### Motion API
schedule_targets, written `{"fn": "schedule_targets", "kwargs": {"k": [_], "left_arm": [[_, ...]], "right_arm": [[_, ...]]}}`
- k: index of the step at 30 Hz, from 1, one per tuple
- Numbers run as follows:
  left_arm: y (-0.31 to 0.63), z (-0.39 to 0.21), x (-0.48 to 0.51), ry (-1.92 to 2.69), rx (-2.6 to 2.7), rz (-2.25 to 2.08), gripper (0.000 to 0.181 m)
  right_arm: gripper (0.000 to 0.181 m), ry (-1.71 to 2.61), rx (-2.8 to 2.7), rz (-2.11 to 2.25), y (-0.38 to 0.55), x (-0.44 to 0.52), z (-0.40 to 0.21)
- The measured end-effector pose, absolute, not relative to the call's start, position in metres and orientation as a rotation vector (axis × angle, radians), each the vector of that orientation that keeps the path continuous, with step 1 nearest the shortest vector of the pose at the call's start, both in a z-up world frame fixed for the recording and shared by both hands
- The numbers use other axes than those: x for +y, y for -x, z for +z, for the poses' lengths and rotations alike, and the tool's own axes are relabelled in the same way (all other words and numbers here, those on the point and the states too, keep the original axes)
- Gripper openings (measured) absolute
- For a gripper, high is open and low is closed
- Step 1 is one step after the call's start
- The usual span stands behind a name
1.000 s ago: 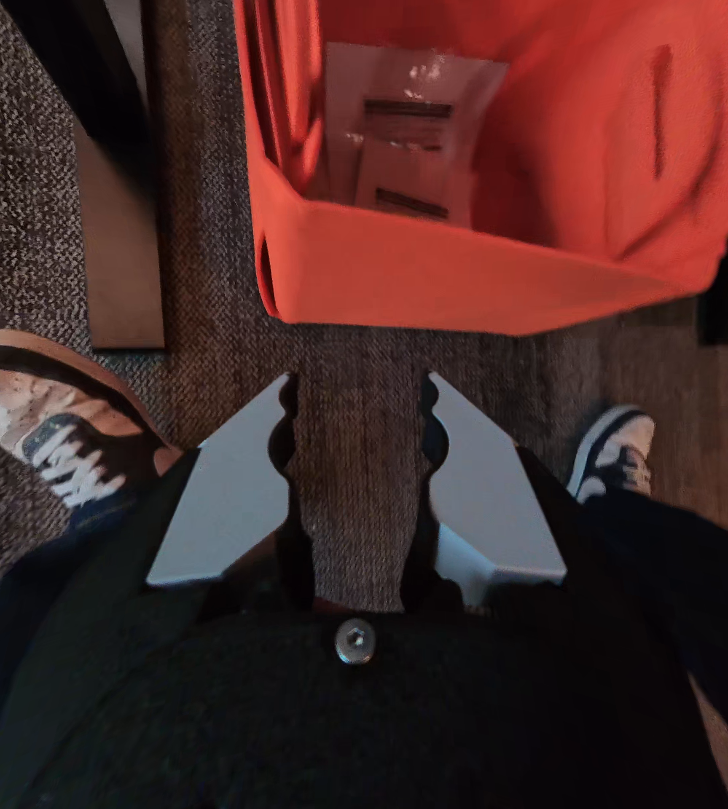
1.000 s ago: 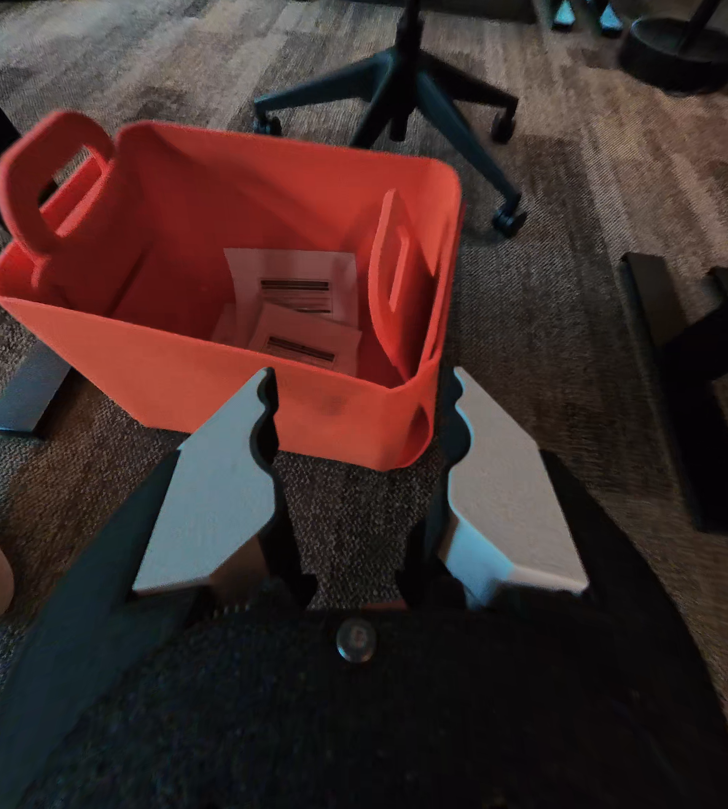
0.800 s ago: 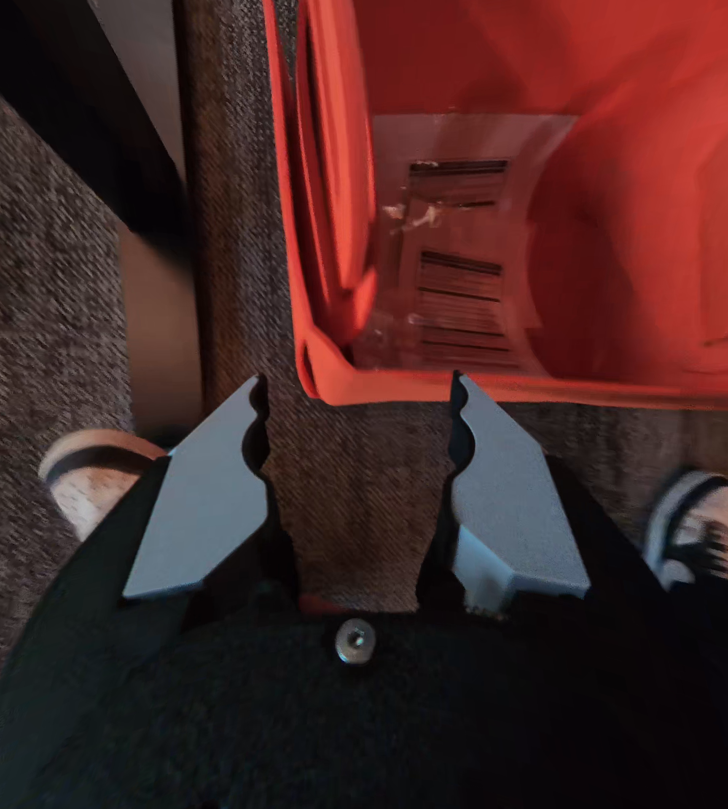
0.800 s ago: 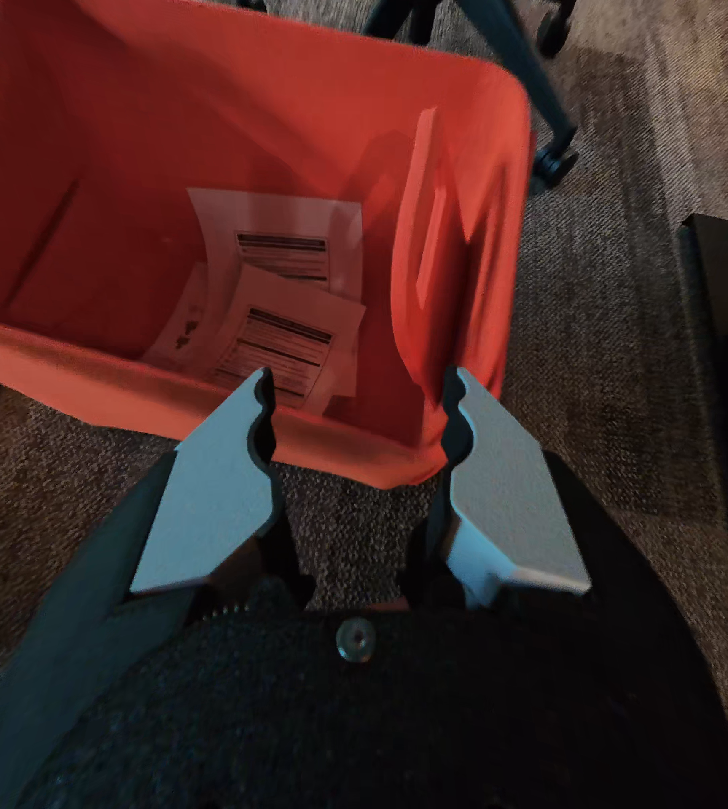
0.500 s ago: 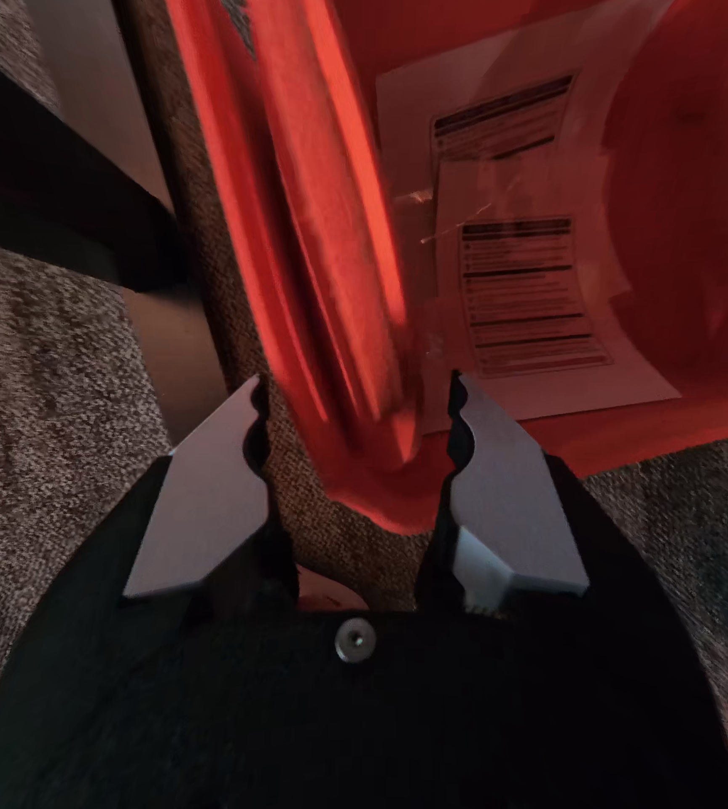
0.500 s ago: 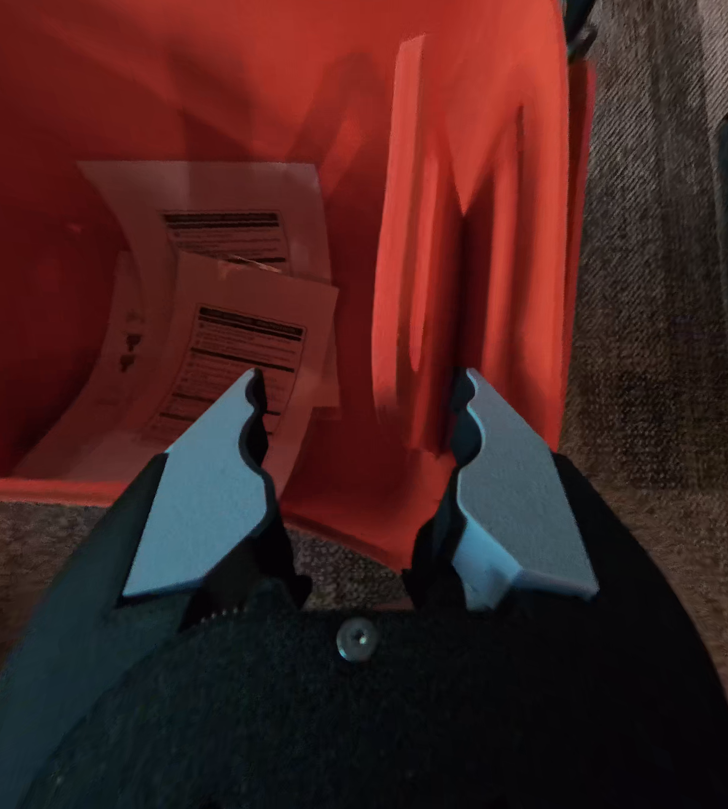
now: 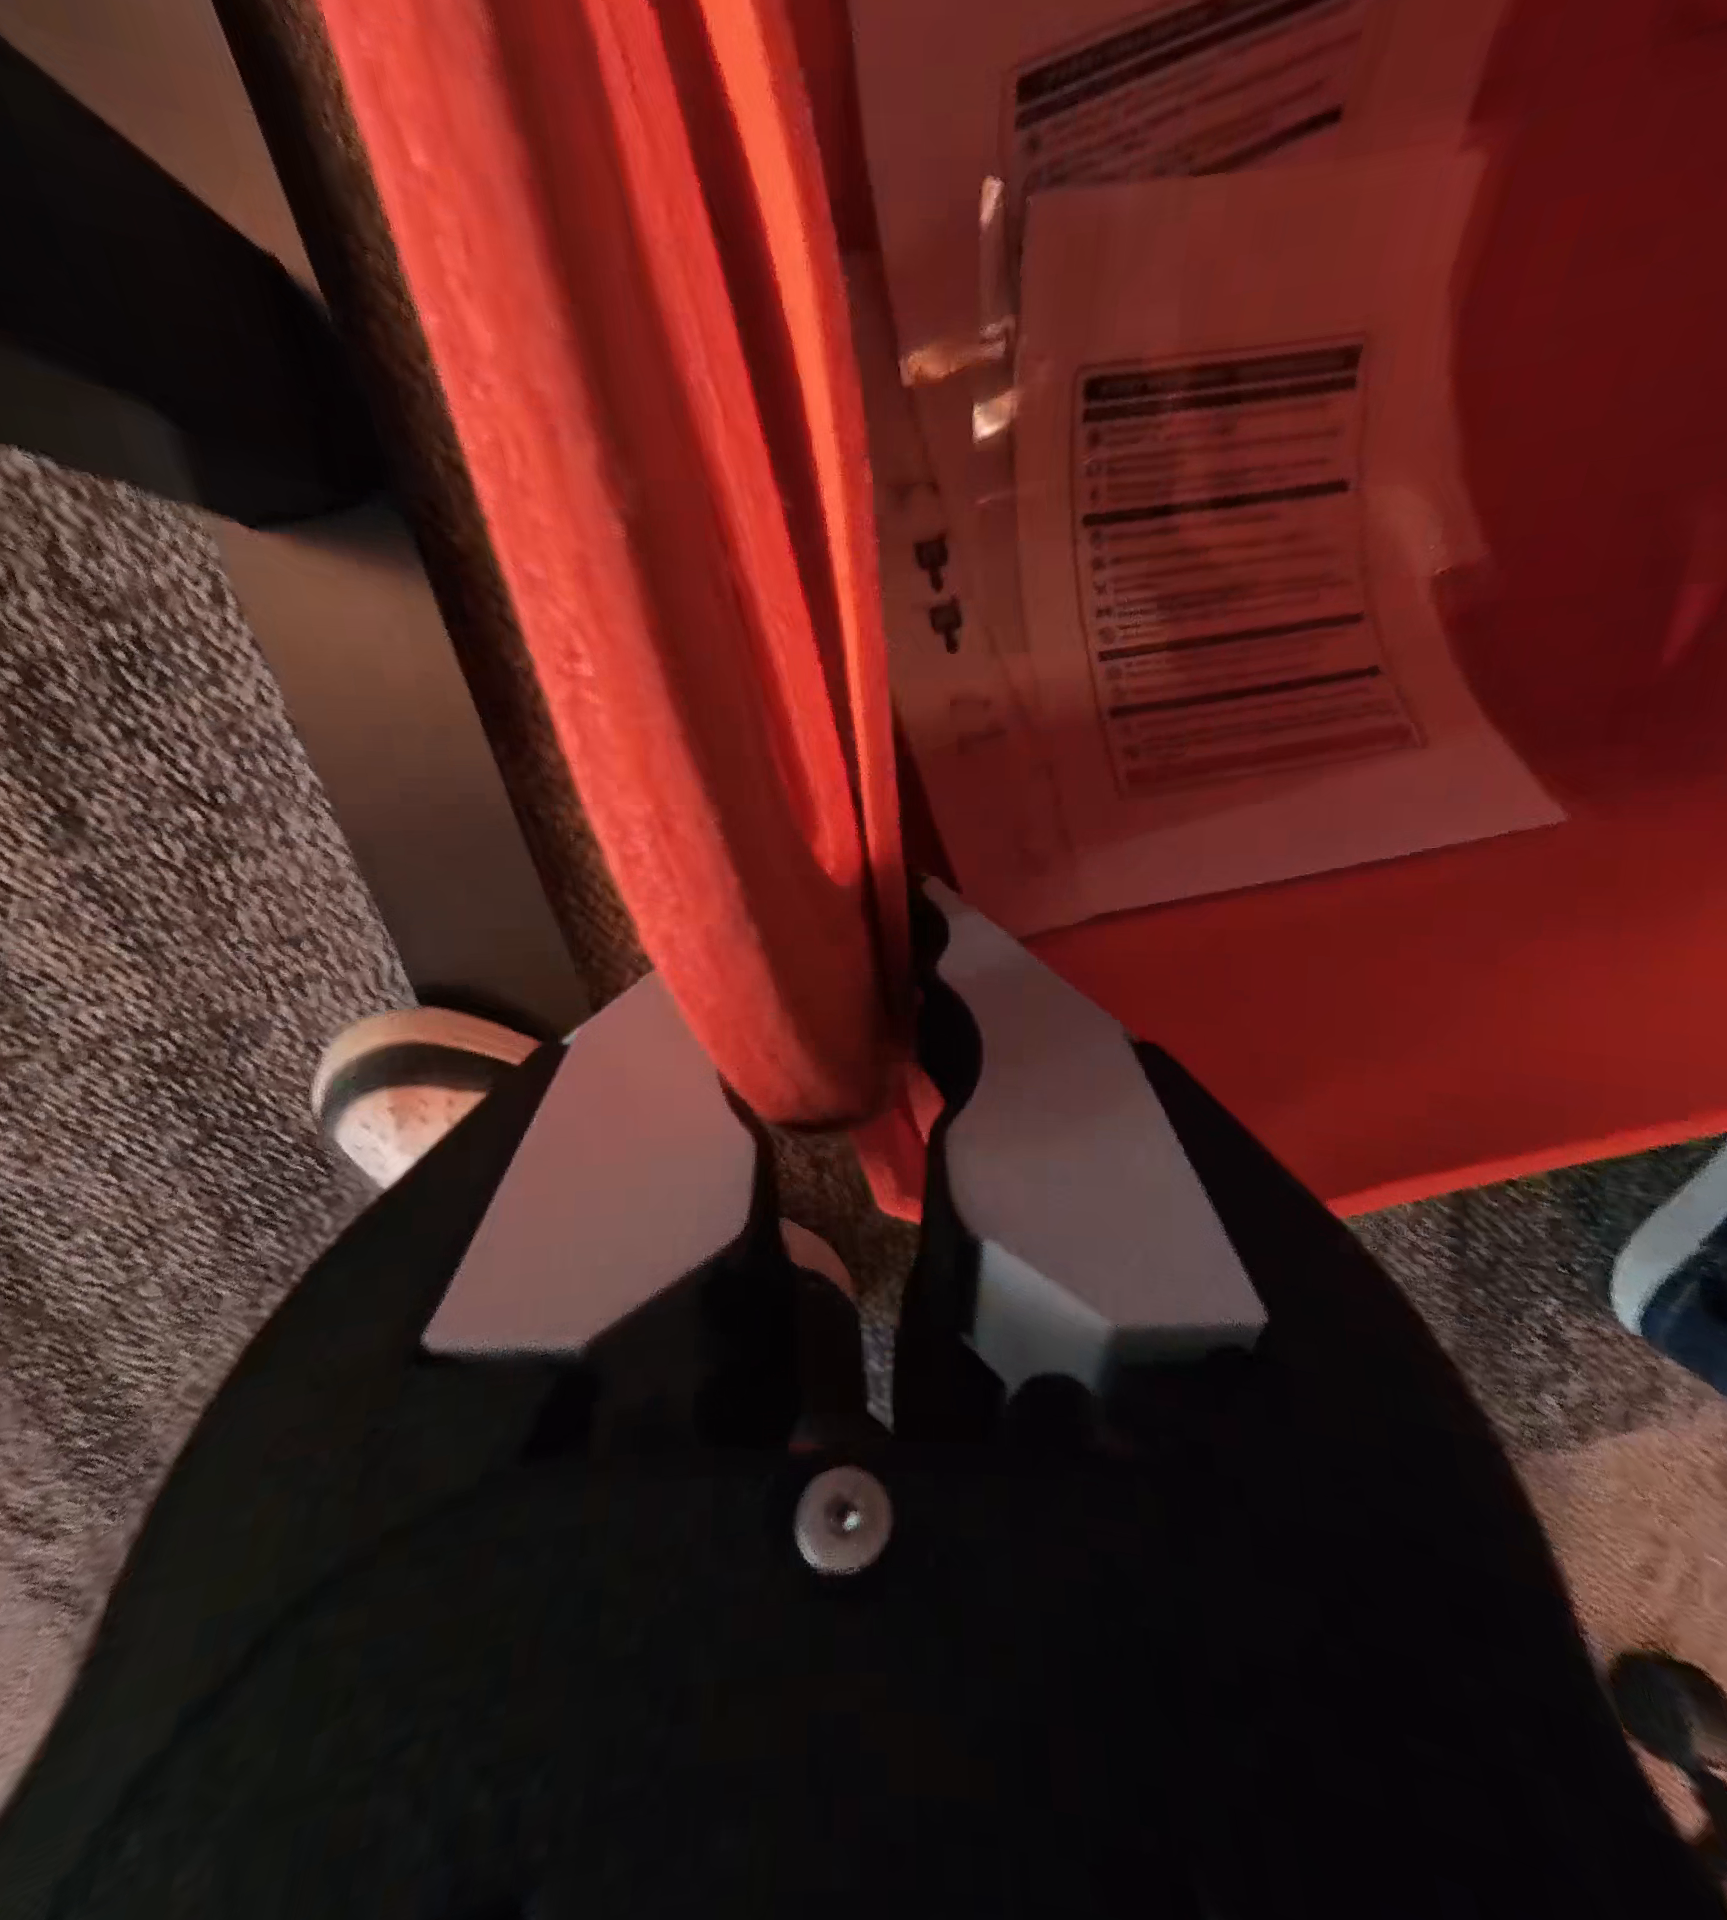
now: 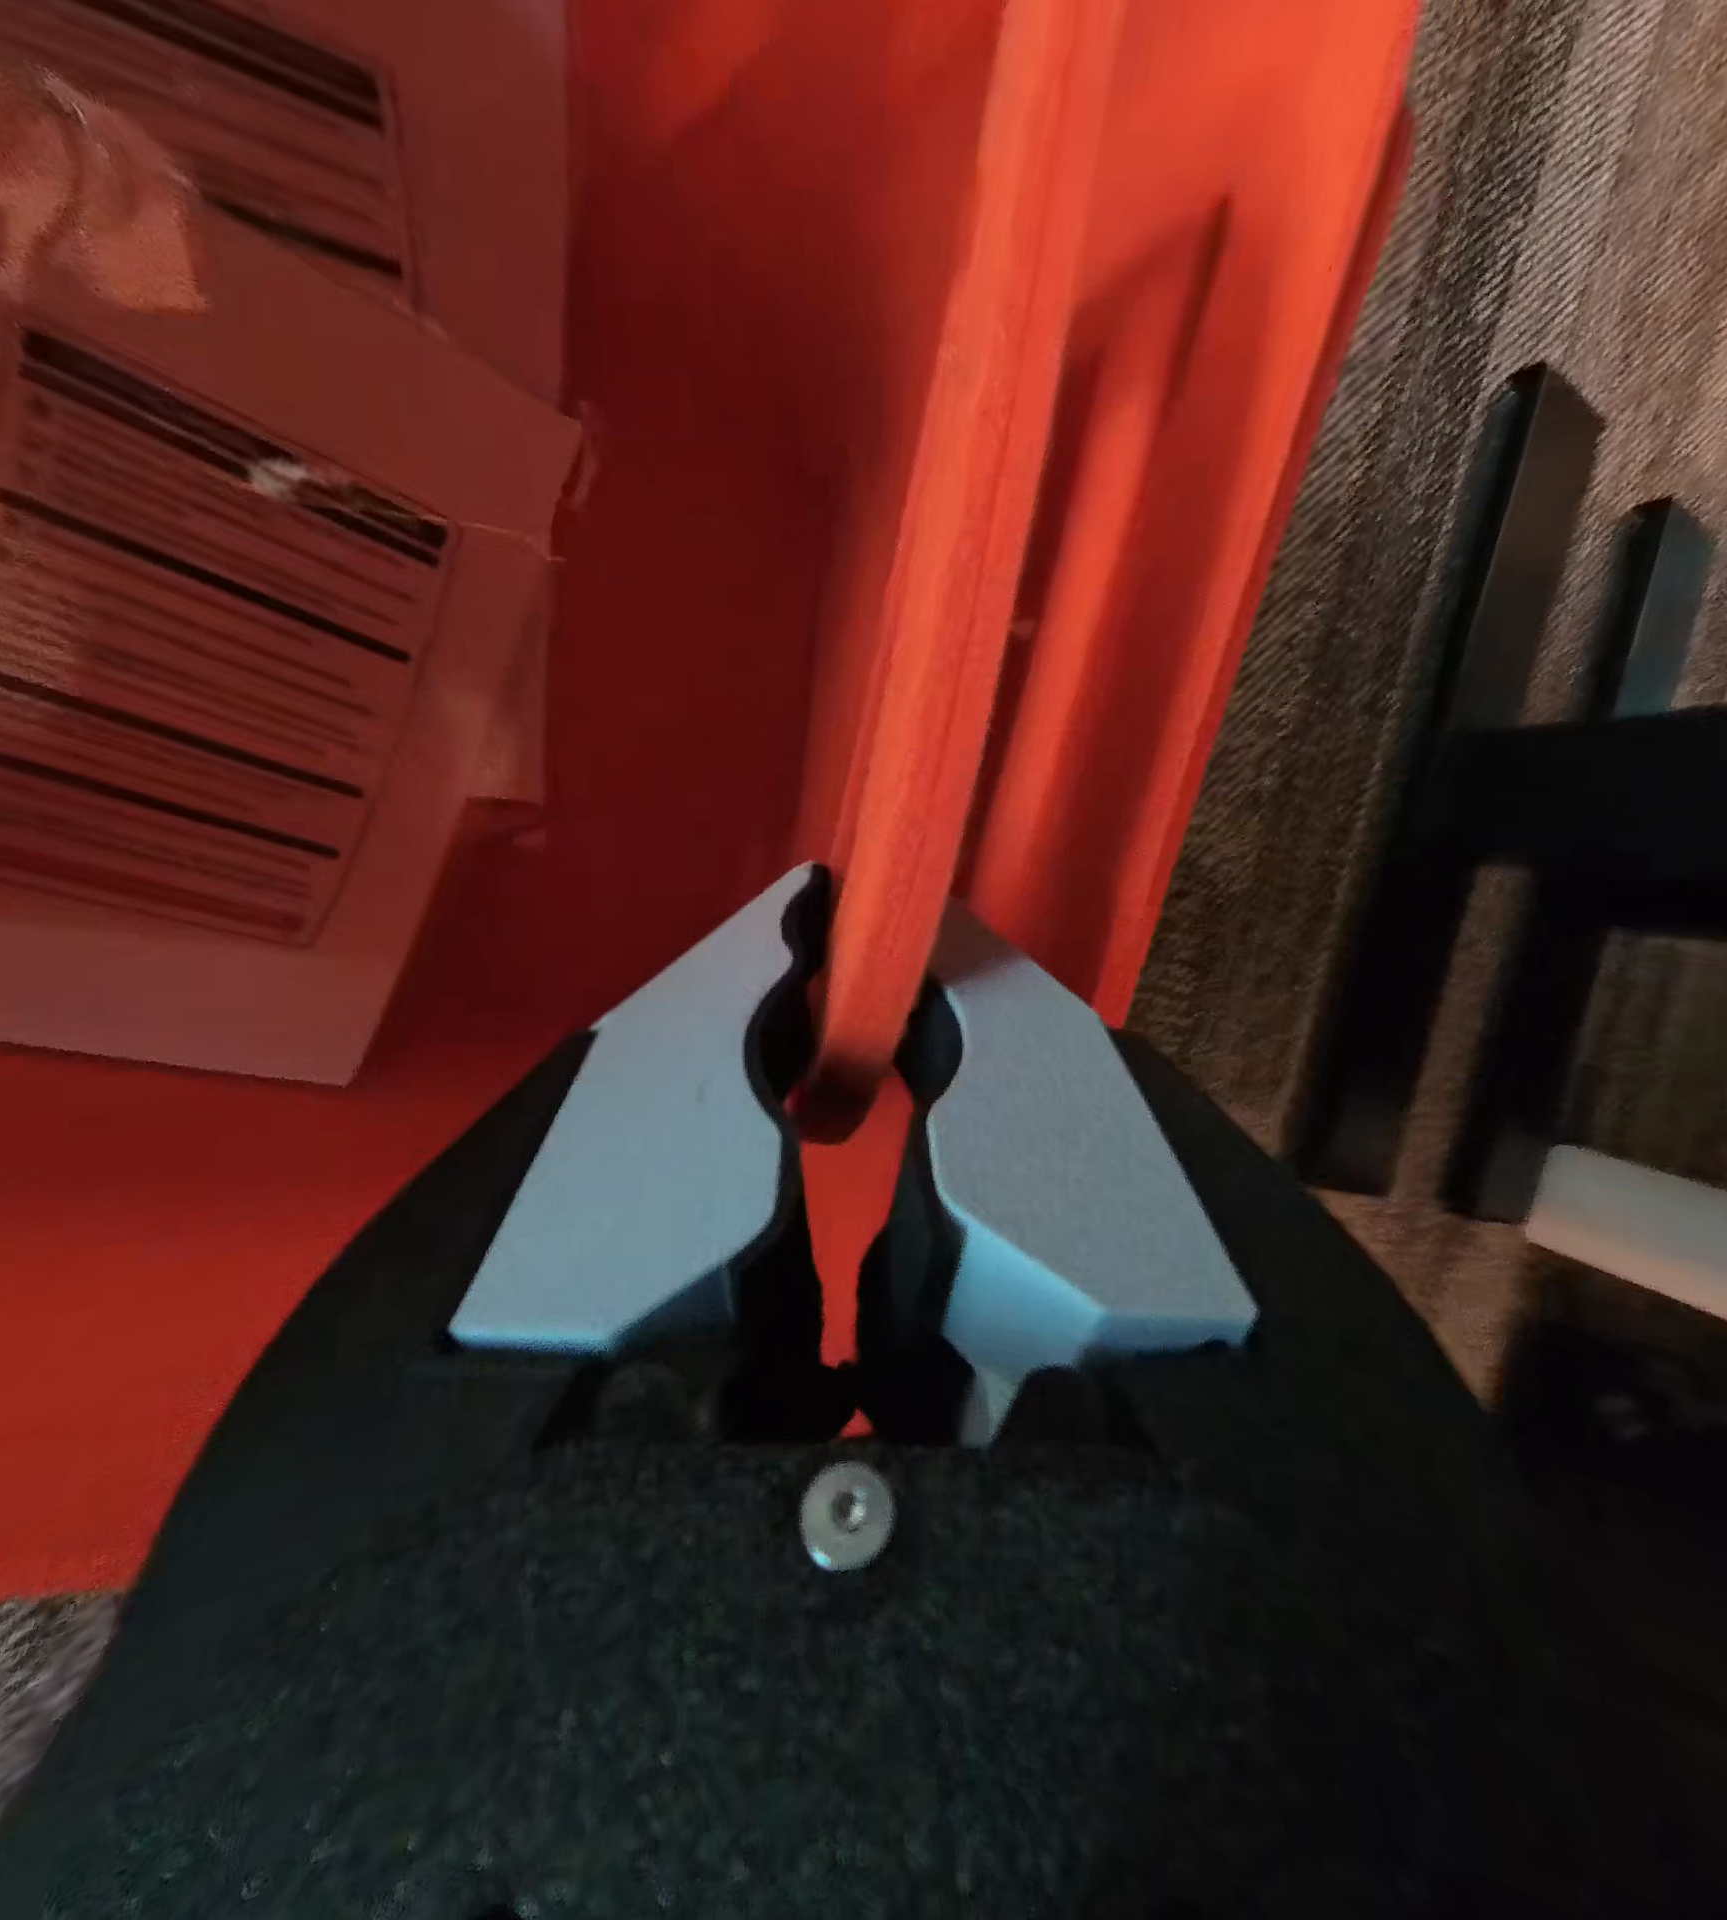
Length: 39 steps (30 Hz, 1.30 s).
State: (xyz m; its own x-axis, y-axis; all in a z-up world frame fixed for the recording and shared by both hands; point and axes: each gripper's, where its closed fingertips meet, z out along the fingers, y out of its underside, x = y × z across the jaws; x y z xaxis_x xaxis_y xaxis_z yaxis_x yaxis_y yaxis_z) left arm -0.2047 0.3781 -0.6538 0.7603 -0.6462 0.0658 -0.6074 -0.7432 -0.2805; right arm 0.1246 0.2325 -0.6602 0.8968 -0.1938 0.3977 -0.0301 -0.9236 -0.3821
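An orange felt basket (image 7: 1358, 1039) stands on the carpet, with white printed sheets (image 7: 1233, 582) lying on its bottom. My left gripper (image 7: 828, 997) is shut on the basket's left handle (image 7: 651, 582), which runs up between the grey fingers. My right gripper (image 8: 874, 935) is shut on the basket's right handle (image 8: 952, 623), a flat orange strap pinched between its fingers. The basket's inside and the sheets (image 8: 184, 665) show at the left of the right wrist view. Both views are close up and blurred.
Brown carpet (image 7: 90, 831) lies around the basket. A dark table leg and foot (image 7: 111, 312) stand left of it, black frame bars (image 8: 1524, 831) right of it. A person's shoes show near the left gripper (image 7: 391, 1101) and at the right edge (image 7: 1711, 1247). Tip to tip, the grippers are about 35 cm apart.
Both grippers moved down from above the floor to the basket's two sides. Both were open; now each has closed on a handle.
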Motion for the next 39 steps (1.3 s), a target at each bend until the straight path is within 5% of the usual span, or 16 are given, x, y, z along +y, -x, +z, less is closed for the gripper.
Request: {"fn": "schedule_targets", "kwargs": {"k": [1,18,26,29,30,31,35,39], "left_arm": [[0.208,-0.652,0.370,2.731,0.958,-0.256,0.019],[0.341,-0.648,0.114,2.805,1.006,-0.250,0.019],[0.382,-0.662,0.082,2.915,0.969,-0.188,0.024],[0.398,-0.652,0.075,2.900,1.024,-0.024,0.036],[0.400,-0.638,0.075,2.885,0.976,-0.010,0.041],[0.395,-0.619,0.077,2.830,0.936,-0.024,0.042],[0.338,-0.542,0.080,2.551,0.939,-0.164,0.044],[0.244,-0.559,0.054,2.588,0.985,-0.587,0.045]], "right_arm": [[0.005,2.691,0.211,-0.555,-0.123,0.225,-0.659],[0.006,2.758,0.416,-0.366,0.017,-0.044,-0.634],[0.007,2.953,0.216,-0.250,0.076,-0.089,-0.664],[0.016,2.970,0.259,-0.148,0.082,-0.089,-0.658],[0.040,3.017,0.241,-0.082,0.087,-0.092,-0.652],[0.058,3.065,0.225,0.007,0.093,-0.092,-0.641],[0.065,2.915,0.142,0.232,0.104,-0.058,-0.548],[0.049,2.653,0.269,0.649,0.148,-0.028,-0.517]]}}
